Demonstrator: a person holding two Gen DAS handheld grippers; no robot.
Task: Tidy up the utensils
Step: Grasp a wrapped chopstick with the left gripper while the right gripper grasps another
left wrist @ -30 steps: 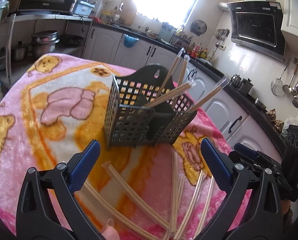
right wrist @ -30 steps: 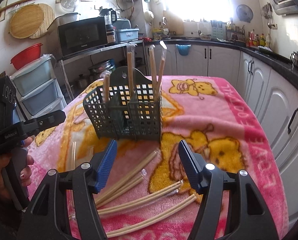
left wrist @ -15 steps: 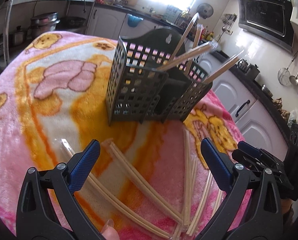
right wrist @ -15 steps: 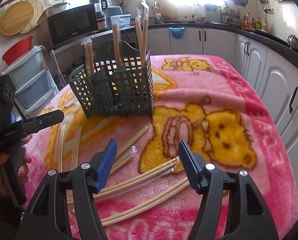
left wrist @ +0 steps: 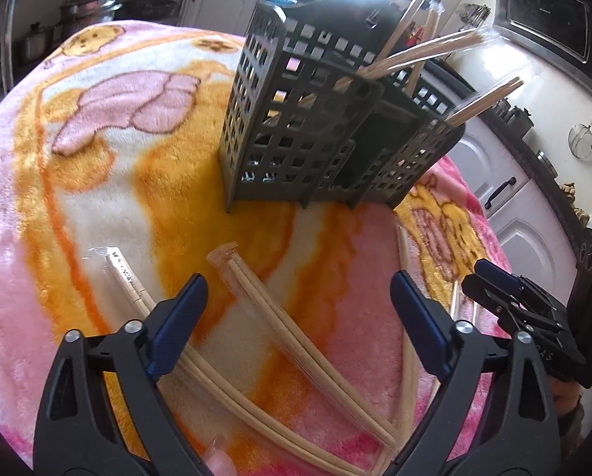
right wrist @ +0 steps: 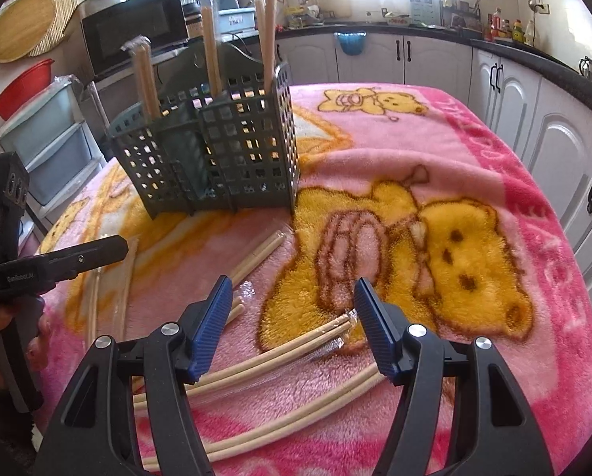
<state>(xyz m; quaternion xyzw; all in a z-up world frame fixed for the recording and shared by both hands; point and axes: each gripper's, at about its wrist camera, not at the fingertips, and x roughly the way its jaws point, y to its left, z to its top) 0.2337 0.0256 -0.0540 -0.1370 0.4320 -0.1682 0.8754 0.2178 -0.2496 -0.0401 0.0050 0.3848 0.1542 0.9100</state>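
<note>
Both your left tool [left wrist: 297, 309] and right tool [right wrist: 292, 317] gape empty; the thin wrapped wooden chopsticks [right wrist: 280, 361] may slip into the fluffy pink blanket [right wrist: 474, 150]

The left tongs [left wrist: 297, 309] gape wide above wrapped chopsticks [left wrist: 292, 341] lying on the pink blanket [left wrist: 97, 158]. Beyond stands a dark caddy [left wrist: 296, 139] holding more chopsticks; the right tongs [left wrist: 494, 289] show alongside.

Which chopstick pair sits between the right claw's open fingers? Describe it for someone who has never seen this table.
Start at the dark grid caddy on the pink bear blanket. Nearer the camera lie loose wrapped pairs; the target pair ends between the right claw pads. Its crinkled clear wrapper tip touches the yellow bear's outline.
</note>
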